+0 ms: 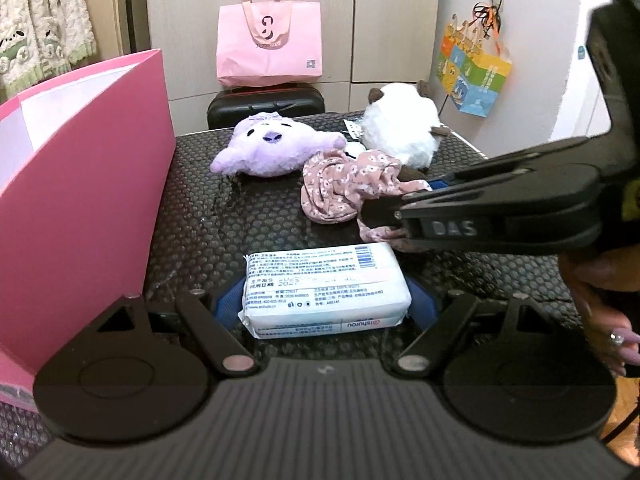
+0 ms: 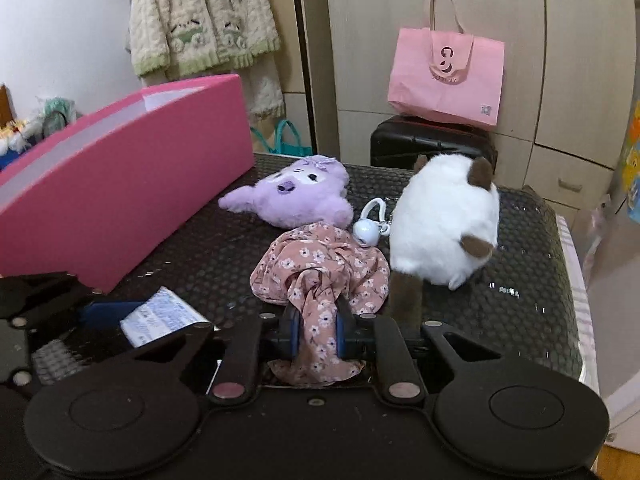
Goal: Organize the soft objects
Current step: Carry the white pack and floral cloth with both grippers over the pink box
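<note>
My right claw (image 2: 316, 332) is clamped on a fold of the floral cloth (image 2: 320, 264), the blue pads pinching it while the rest lies bunched on the tabletop (image 2: 192, 256) just ahead. My left claw (image 1: 324, 300) stands wide around the wipes pack (image 1: 326, 288); the pads sit at its two ends, but I cannot tell whether they press it. I judge I am at the pick-up step, cloth secured and pack about to be taken. Next I would lift the cloth clear without dragging the small keychain (image 2: 369, 232) that touches its far edge, then carry it left to the open pink box (image 2: 120, 184) and release it inside. Being limp, the cloth may trail and snag. Beyond it lie the purple plush (image 2: 296, 196) and, to the right, the white plush (image 2: 444, 216), both still outside the box. The tabletop is dark with a dotted texture. Behind it stands a black suitcase (image 2: 420, 140) with a pink tote (image 2: 448, 80) on top, against pale cupboards (image 2: 360, 40); a knitted cardigan (image 2: 200, 16) hangs at left.
</note>
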The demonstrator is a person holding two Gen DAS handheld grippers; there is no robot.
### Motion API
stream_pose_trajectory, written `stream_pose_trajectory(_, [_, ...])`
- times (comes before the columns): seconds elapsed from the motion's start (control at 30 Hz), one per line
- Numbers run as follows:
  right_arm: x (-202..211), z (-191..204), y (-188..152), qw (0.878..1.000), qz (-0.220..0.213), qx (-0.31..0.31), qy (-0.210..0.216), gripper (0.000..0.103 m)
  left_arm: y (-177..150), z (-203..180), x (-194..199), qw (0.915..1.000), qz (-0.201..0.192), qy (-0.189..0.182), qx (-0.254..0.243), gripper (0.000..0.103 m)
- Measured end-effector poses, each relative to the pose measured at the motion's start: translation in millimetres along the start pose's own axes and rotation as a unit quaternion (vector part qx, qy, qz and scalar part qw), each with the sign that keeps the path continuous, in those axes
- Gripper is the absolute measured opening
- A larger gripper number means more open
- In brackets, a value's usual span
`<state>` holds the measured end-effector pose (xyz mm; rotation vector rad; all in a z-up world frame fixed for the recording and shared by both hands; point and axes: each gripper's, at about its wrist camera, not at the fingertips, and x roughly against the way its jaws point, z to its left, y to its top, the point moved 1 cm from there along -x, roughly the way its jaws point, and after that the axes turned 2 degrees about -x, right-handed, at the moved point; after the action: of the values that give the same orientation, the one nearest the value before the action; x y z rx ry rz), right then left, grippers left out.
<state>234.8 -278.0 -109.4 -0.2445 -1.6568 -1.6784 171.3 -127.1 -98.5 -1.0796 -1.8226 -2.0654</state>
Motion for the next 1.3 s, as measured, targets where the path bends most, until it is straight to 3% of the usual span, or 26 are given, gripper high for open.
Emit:
stream_pose_trajectory(0.73, [76.2, 36.3, -55.3, 0.998, -0.029, -0.029, -0.039, 0.02, -20.2, 14.1, 62.9, 0.9979, 0.004, -0.064, 0.007, 0.081])
stream_pose_trajectory(0.97, [96.6, 56.9, -73.0, 0.999, -0.028, -0.026, -0.029, 0.021, -33.4, 19.1, 85.4, 0.9968, 0.026, -0.075, -0.002, 0.081])
stream_pose_trajectory(1.3, [123.6, 97.2, -77.9, 1.0, -0.027, -0.008, 0.0, 0.023, -42.0, 40.5, 121.5, 0.9952, 0.025, -0.093, 0.015, 0.081])
